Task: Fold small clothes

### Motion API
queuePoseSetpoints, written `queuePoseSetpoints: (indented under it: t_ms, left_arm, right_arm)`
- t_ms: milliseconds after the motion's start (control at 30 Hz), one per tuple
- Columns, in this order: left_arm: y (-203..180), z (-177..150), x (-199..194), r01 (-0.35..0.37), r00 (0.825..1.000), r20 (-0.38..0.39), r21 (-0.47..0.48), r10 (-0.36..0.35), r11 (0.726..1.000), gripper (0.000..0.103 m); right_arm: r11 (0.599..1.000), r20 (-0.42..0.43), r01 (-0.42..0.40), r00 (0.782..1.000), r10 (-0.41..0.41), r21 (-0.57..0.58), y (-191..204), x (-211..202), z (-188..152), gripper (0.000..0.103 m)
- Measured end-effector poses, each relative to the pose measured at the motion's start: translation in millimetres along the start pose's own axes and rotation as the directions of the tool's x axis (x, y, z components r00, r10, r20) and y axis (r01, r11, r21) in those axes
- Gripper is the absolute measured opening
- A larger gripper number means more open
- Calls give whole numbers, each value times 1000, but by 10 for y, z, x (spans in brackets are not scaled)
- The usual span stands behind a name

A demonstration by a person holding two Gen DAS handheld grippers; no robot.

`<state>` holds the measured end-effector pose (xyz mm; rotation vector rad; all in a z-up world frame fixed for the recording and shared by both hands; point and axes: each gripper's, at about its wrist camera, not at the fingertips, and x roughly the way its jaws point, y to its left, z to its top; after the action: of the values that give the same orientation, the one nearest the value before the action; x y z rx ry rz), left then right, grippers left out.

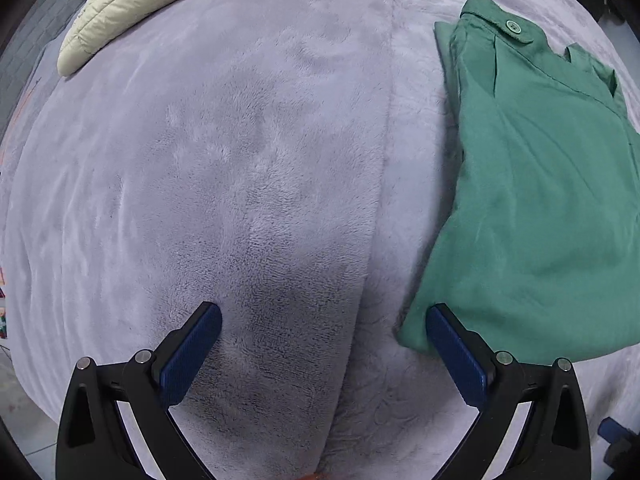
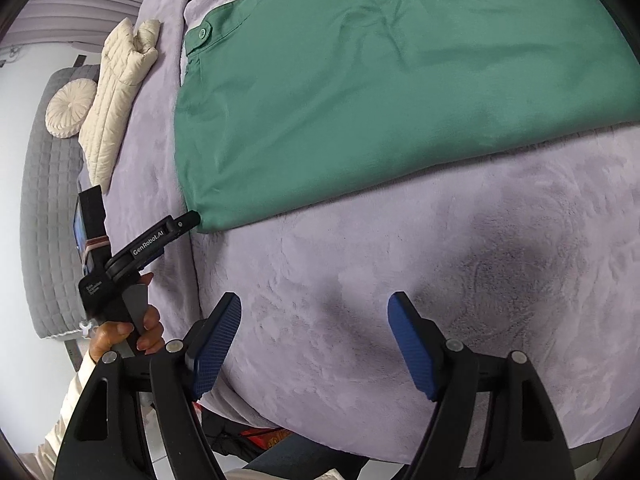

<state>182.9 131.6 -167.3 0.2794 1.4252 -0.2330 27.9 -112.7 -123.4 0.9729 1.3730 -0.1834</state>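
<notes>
A green buttoned garment (image 1: 532,184) lies folded flat on the lilac fleece blanket (image 1: 224,168), to the right in the left wrist view. It fills the upper part of the right wrist view (image 2: 380,92). My left gripper (image 1: 324,316) is open and empty, its right finger (image 1: 452,352) at the garment's near left corner. It shows from the side in the right wrist view (image 2: 192,218), its tip at that corner. My right gripper (image 2: 316,312) is open and empty over bare blanket (image 2: 440,264), a little in front of the garment's near edge.
A cream quilted garment (image 1: 132,4) lies at the far left of the bed, also in the right wrist view (image 2: 116,96). A round cream cushion (image 2: 70,108) rests on a grey quilted surface (image 2: 48,216) beyond. The blanket has a folded edge (image 1: 380,168). The bed's near edge drops to the floor.
</notes>
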Motion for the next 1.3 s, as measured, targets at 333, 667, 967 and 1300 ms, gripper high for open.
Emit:
queuePoseSetpoints:
  t_ms: [333,667,967,1300]
  left_arm:
    - [365,-138,-111,84,996,-21,-29,-85,996,103]
    - [289,-126,-185,141,989,-31,-21,-142,990,103]
    - [279,57,-244,210,977,-24,-47,-211,977,103]
    - [283,282,-205,408,911,-35,-87,-412,909,103]
  right_arm:
    - [999,-8,-35,999,35,28,16,104,85,79]
    - [992,-26,-104,994,106,72,81,312,185,79]
    - [968,11,-204,979,205,146,65,487,300,79]
    - [885,159,-380,924,348,270,-31,756,523,79]
